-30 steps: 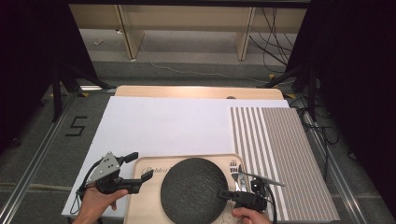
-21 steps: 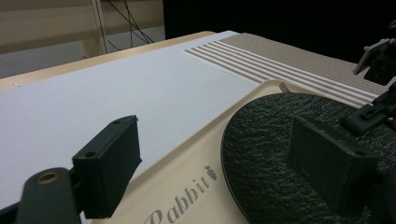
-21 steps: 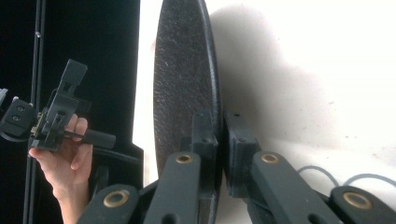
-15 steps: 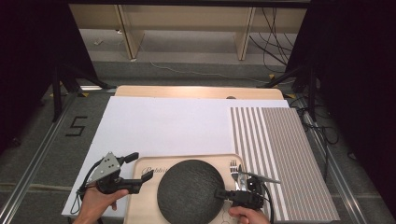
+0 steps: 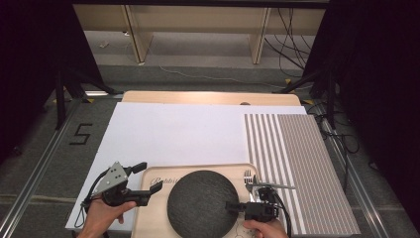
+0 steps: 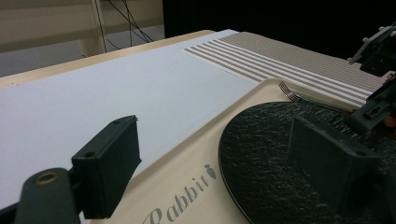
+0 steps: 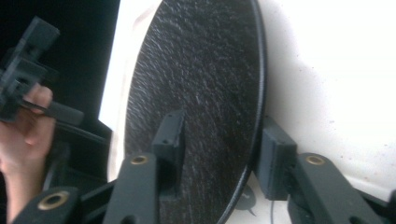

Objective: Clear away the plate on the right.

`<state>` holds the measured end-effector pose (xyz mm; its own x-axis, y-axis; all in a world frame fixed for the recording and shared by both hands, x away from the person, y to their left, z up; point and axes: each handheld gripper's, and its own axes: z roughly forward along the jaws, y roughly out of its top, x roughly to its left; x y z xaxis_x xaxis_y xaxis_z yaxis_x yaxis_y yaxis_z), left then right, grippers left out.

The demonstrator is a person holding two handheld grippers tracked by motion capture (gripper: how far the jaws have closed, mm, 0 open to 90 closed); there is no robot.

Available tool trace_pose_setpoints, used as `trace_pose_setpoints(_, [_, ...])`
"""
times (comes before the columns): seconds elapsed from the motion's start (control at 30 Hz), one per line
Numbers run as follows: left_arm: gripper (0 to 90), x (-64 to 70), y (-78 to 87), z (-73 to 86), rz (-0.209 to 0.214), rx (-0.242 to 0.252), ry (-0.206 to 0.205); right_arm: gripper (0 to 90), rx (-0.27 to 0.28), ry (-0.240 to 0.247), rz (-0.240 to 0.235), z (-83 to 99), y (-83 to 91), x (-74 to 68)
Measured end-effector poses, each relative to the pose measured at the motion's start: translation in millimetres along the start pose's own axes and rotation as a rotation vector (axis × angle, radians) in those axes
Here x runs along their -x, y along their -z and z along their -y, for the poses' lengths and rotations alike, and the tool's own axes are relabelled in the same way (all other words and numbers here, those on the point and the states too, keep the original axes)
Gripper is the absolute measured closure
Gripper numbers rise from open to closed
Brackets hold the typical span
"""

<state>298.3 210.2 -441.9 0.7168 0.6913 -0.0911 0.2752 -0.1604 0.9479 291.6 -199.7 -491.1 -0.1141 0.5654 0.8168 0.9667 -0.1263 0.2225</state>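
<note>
White paper covers the surface (image 5: 173,134). Right gripper (image 7: 217,163) pinches the round black slate plate (image 5: 202,203) at its rim: stiff, heavy, brittle. Left gripper (image 5: 141,182) is spread, empty.

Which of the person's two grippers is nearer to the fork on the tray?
Right. The right gripper grips the black plate's rim just below the fork. The left gripper sits at the tray's opposite edge, across the plate.
</note>
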Motion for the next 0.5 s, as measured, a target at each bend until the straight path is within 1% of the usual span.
trace_pose_setpoints(0.07, [16.6,-0.1,0.1,0.0,0.001,0.001,0.0,53.8,-0.007,0.01,0.017,0.0,-0.9,-2.0])
trace_pose_setpoints(0.13, [16.5,-0.1,0.2,0.0,0.0,0.0,-0.002,50.0,-0.019,0.037,0.05,0.0,-1.7,-3.8])
trace_pose_setpoints(0.2, [16.5,0.1,0.3,0.0,0.0,0.0,-0.001,48.1,-0.013,0.057,0.06,0.0,-1.7,-5.9])
trace_pose_setpoints(0.23, [16.6,0.0,0.2,0.0,0.0,0.001,0.0,47.5,-0.01,0.072,0.086,-0.2,-0.5,-8.1])
trace_pose_setpoints(0.27, [16.5,0.0,0.2,0.1,0.001,0.0,0.0,46.1,0.021,0.123,0.095,-0.3,-1.5,-7.3])
trace_pose_setpoints(0.3, [16.4,0.0,0.0,0.2,0.002,-0.001,0.0,45.2,0.032,0.154,0.11,-0.8,-1.1,-7.4])
trace_pose_setpoints(0.33, [16.4,0.2,-0.3,0.3,0.002,-0.001,0.002,44.1,0.032,0.173,0.122,-0.9,0.7,-9.1])
trace_pose_setpoints(0.37, [16.4,0.5,-0.4,0.5,0.002,-0.001,0.003,43.3,0.047,0.198,0.139,-1.2,1.4,-10.8])
trace_pose_setpoints(0.4, [16.4,0.6,-0.6,0.5,0.003,-0.001,0.003,42.2,0.05,0.208,0.152,-1.5,3.0,-13.0])
trace_pose_setpoints(0.43, [16.3,0.6,-0.7,0.6,0.004,-0.001,0.003,41.0,0.073,0.24,0.16,-1.9,3.1,-13.8])
trace_pose_setpoints(0.47, [16.3,0.6,-0.9,0.7,0.003,0.0,0.003,39.7,0.083,0.284,0.177,-3.1,5.1,-14.3])
trace_pose_setpoints(0.5, [16.2,0.6,-0.9,0.7,0.003,0.0,0.004,38.3,0.102,0.313,0.184,-3.4,6.0,-15.5])
